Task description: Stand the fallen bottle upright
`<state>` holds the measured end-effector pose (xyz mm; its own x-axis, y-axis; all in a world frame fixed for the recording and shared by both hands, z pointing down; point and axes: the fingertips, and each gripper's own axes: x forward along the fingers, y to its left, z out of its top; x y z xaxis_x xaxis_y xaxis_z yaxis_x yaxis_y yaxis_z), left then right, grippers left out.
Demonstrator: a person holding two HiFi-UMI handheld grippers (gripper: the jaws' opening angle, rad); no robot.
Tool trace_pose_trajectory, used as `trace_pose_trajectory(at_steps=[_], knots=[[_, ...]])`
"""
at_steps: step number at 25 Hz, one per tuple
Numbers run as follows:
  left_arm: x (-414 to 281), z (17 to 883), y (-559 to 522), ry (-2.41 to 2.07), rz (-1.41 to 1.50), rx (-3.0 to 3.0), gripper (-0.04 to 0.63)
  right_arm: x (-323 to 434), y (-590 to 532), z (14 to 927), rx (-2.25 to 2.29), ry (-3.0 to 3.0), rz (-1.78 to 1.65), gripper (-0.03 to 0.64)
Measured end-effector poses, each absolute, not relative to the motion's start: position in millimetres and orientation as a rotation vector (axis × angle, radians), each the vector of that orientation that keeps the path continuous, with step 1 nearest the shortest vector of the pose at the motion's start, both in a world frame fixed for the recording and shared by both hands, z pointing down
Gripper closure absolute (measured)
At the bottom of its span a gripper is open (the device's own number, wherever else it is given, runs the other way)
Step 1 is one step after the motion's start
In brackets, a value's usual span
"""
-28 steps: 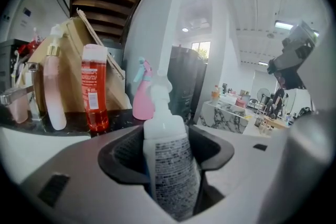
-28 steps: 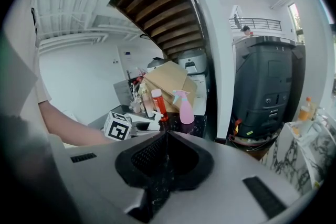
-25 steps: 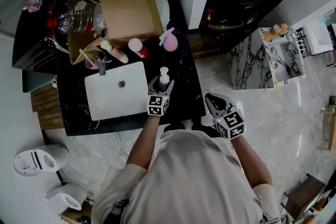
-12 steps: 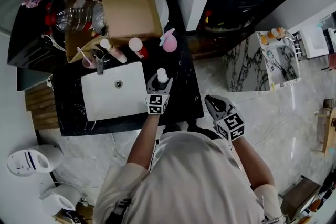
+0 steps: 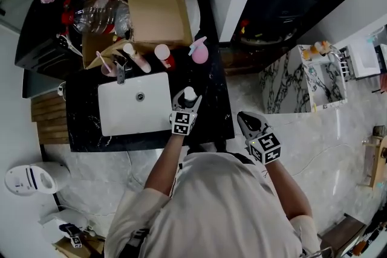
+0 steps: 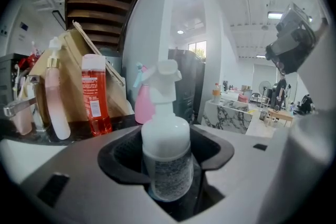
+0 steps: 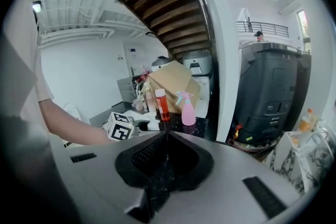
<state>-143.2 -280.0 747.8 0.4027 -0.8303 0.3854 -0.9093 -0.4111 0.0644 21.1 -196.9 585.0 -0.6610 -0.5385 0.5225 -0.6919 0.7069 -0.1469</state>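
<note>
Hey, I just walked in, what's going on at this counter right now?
A person is working with a gripper in each hand. The left gripper is closed on a white spray bottle, which stands upright on the black counter just right of the white sink. The right gripper is shut and empty, off to the side of the counter. The bottle is up but not yet released.

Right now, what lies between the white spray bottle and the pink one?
Only bare black countertop, per the head view; the left tool holds the white spray bottle upright.
</note>
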Motion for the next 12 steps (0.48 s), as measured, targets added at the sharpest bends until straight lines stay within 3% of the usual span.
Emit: trace_pose_trajectory(at_steps=[12], knots=[[-137, 749, -262, -1.530, 0.514, 2.383, 0.328, 27, -194, 581, 0.929, -2.504, 0.472, 0.581]])
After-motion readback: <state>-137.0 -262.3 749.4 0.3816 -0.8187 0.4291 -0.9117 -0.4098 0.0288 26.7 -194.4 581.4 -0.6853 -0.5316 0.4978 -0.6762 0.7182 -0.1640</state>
